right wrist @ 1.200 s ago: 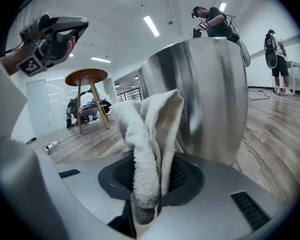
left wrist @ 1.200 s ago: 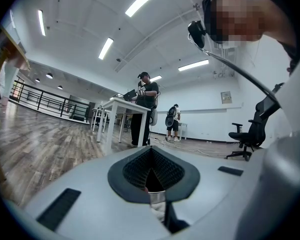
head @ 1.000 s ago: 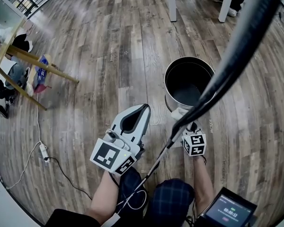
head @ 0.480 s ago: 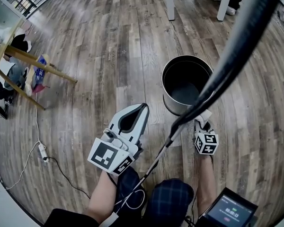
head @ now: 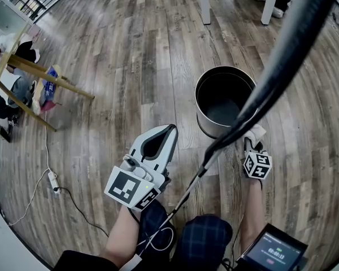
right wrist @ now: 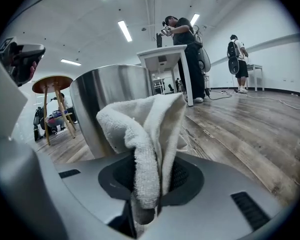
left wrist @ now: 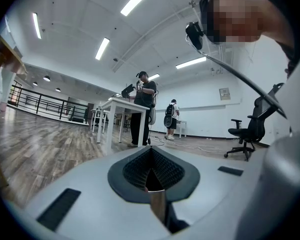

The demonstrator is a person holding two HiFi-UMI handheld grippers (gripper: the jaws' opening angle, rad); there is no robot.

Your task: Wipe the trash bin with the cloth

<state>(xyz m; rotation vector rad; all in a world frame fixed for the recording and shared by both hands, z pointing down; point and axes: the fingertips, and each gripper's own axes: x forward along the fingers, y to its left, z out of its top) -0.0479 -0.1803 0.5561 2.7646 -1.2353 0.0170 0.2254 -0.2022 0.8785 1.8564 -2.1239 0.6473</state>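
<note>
The trash bin (head: 225, 100) is a shiny metal cylinder with an open top, standing on the wood floor. My right gripper (head: 254, 143) is low at its near right side, shut on a white terry cloth (head: 255, 132) that lies by the bin's wall. In the right gripper view the cloth (right wrist: 146, 134) bunches up out of the right gripper (right wrist: 147, 194), with the bin (right wrist: 107, 106) just behind it to the left. My left gripper (head: 170, 131) hovers left of the bin, apart from it. In the left gripper view the left gripper (left wrist: 151, 176) is shut on nothing.
A thick black cable (head: 282, 55) crosses the head view in front of the bin. Wooden stool legs (head: 39, 75) and a seated person are at far left, a power strip (head: 52, 180) with cord on the floor, white table legs (head: 205, 1) beyond the bin. An office chair (left wrist: 247, 131) stands farther off.
My right gripper has moved to the right with the cloth, sliding round the bin's near side from the front to its right. The left gripper has stayed put.
</note>
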